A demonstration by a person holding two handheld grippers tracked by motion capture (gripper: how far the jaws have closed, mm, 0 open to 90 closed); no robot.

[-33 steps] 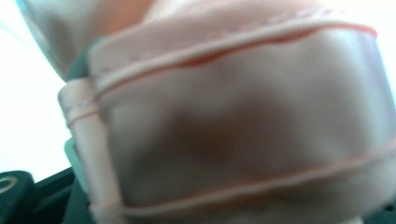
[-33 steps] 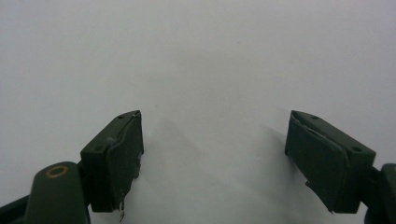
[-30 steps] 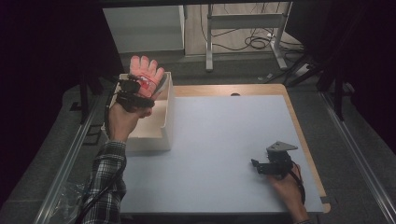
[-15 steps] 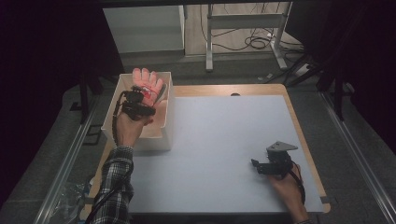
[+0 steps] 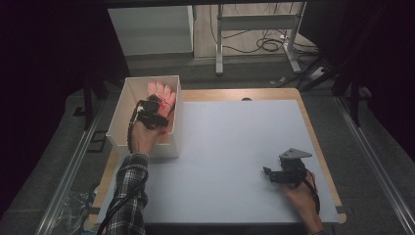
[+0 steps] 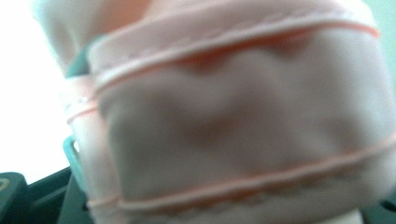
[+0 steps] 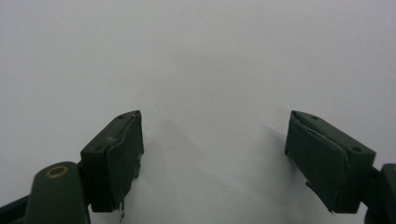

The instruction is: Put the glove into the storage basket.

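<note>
A pink glove with its fingers spread hangs inside the white box at the table's left edge. My left gripper is down in the box just below the glove and shut on it. In the left gripper view the pink stitched fabric of the glove is pressed close and blurred, hiding the jaws. My right gripper rests low on the white table mat near the front right. It stands open with nothing between its fingers.
The white mat lies on a wooden table top whose rim shows at the right and back. Metal rails run along both sides. Behind the table stand a metal frame and floor cables.
My left gripper has carried the pink glove from above the box's far rim down and inward into the box. The right gripper has stayed where it was.
</note>
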